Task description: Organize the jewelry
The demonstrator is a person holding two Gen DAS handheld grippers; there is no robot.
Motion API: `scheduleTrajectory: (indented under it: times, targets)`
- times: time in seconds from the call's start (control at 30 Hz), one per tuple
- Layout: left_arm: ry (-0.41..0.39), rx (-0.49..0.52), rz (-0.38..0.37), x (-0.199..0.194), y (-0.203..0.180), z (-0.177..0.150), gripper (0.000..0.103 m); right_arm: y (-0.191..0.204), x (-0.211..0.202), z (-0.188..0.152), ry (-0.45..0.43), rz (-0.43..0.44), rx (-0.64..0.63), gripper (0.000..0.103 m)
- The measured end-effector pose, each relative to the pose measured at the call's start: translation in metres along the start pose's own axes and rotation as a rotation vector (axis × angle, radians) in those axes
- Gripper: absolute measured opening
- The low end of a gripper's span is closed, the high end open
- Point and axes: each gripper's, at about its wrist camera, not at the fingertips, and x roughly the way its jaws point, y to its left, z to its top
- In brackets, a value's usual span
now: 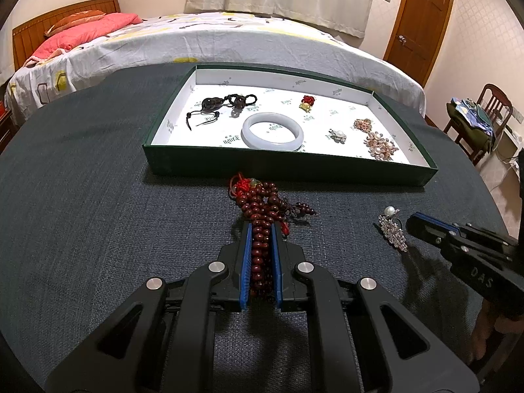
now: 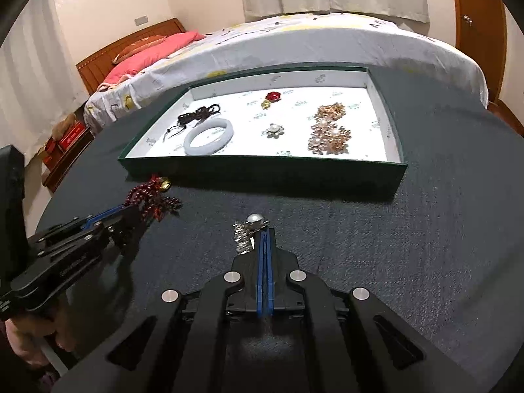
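Left hand-held gripper (image 1: pixel 261 229) clamping bead bracelet (image 1: pixel 262 209) — tabletop

The green tray's (image 1: pixel 288 167) near wall blocks the open cloth (image 1: pixel 98 213) ahead.

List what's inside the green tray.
Inside the green tray: white bangle, dark knotted cord pieces, red-gold charm, pearl brooch, two rose-gold clusters. The near wall hides the floor strip behind it.

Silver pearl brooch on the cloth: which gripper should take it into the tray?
Right. The right gripper sits shut beside the silver pearl brooch, while the left gripper is clamped on the red bead string.
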Motion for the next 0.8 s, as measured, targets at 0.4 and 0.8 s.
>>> scheduleTrajectory:
  times: [0.4, 0.8]
  targets:
    - [0.003, -0.003, -0.002, 0.0, 0.0, 0.0, 0.011, -0.001, -0.001, 0.002, -0.025, -0.009, 0.021, 0.045]
    - [0.007, -0.004, -0.002, 0.002, 0.001, -0.001, 0.011, 0.016, 0.009, -0.009, 0.032, -0.012, -0.075, 0.009]
